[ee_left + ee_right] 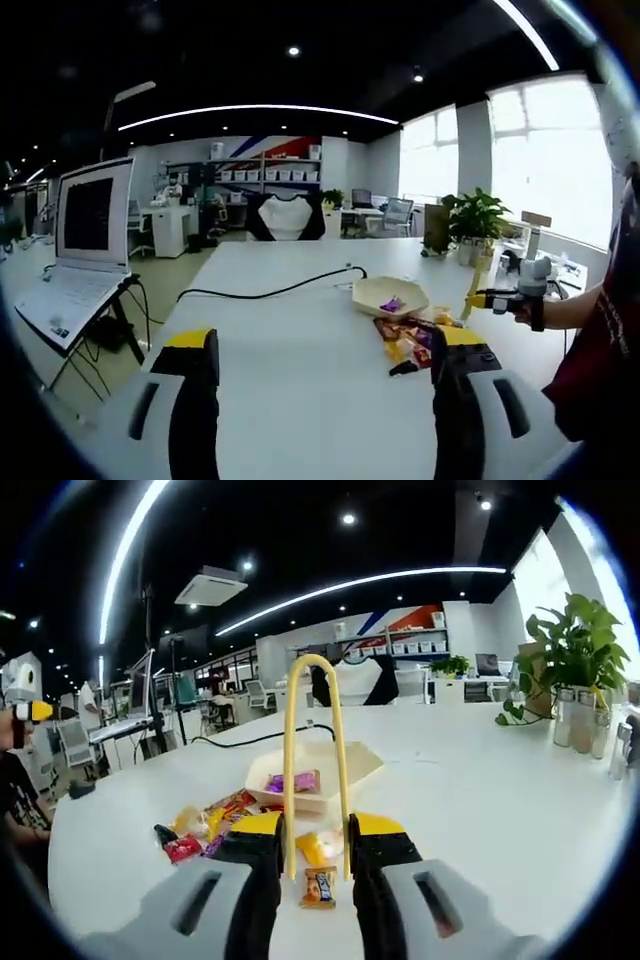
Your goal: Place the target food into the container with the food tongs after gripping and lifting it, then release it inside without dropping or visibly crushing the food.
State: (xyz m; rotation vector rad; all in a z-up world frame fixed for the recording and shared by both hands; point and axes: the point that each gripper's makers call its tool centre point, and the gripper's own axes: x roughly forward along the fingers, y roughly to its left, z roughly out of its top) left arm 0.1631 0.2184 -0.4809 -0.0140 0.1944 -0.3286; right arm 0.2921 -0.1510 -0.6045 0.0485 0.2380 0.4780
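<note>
My right gripper [315,832] is shut on the yellow food tongs [313,730], whose loop rises in front of the right gripper view. The tongs' two arms end just above an orange snack packet [320,886] lying on the white table [480,790]. Beyond it stands a beige paper container [322,763] holding a purple packet [293,781]. A pile of wrapped snacks [212,825] lies to its left. My left gripper [327,345] is open and holds nothing, back from the snacks [410,343] and the container [390,296]. The right gripper [520,296] shows there at the right with the tongs [472,296].
A black cable [270,291] runs across the table behind the container. An open laptop [85,240] stands on a stand at the left. Potted plants [575,655] and jars sit at the table's far right. A person's sleeve [600,330] is at the right edge.
</note>
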